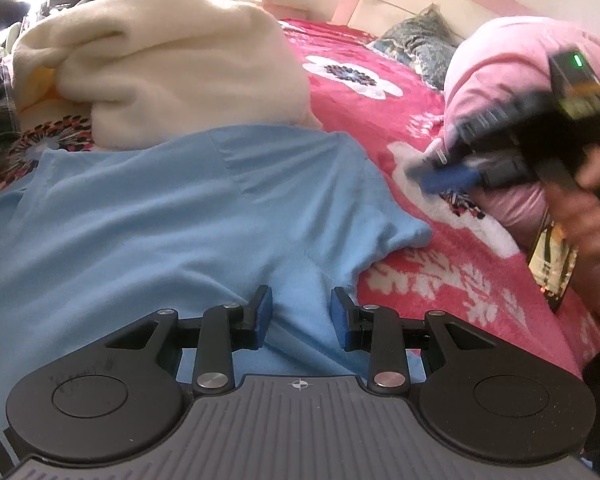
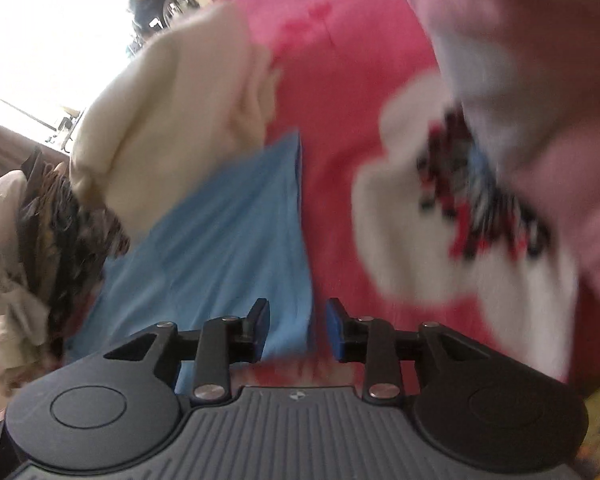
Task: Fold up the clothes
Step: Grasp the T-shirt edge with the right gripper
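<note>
My left claw (image 1: 300, 318) hovers with jaws apart over the blue shirt (image 1: 172, 216) spread on the bed (image 1: 440, 272). My right claw (image 2: 298, 328), parted, empty, nears its sleeve edge; next, pinch that edge and fold inward.

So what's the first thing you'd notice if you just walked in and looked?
The light blue shirt spread on the bed, right under the left gripper, with open jaws over the cloth. Behind it sits a fluffy cream blanket, all on a bright red flowery bedspread. At the right, a hand holds the blurred right gripper.
</note>
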`<state>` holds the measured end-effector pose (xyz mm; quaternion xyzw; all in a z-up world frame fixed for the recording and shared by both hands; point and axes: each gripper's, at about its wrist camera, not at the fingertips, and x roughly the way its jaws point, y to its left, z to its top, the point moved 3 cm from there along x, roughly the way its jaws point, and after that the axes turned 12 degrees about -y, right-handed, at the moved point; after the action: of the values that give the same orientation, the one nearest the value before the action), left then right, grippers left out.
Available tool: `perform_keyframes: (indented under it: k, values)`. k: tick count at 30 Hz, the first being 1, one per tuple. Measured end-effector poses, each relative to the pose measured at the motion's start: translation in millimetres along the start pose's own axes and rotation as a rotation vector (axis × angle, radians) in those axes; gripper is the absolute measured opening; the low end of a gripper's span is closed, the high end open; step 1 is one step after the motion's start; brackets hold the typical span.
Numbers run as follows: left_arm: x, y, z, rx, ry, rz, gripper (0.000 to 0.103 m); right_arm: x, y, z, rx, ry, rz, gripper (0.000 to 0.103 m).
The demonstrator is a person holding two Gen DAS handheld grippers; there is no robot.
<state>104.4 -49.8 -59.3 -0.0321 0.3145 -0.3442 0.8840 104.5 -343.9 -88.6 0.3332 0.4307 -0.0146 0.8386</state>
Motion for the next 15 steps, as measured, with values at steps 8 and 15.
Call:
perform_keyframes:
  k: [8, 15]
  values:
    - [-7.6, -4.2, -3.8, 0.02, 0.015, 0.021, 0.032, 2.4, -0.2, -6.1, -0.04, -0.03, -0.016, 0.005]
    - [-6.1, -9.6, -8.8, 0.078, 0.025, 0.026, 0.032, 3.9, 24.5, 7.2, -0.345, -0.152, -0.122, 0.004]
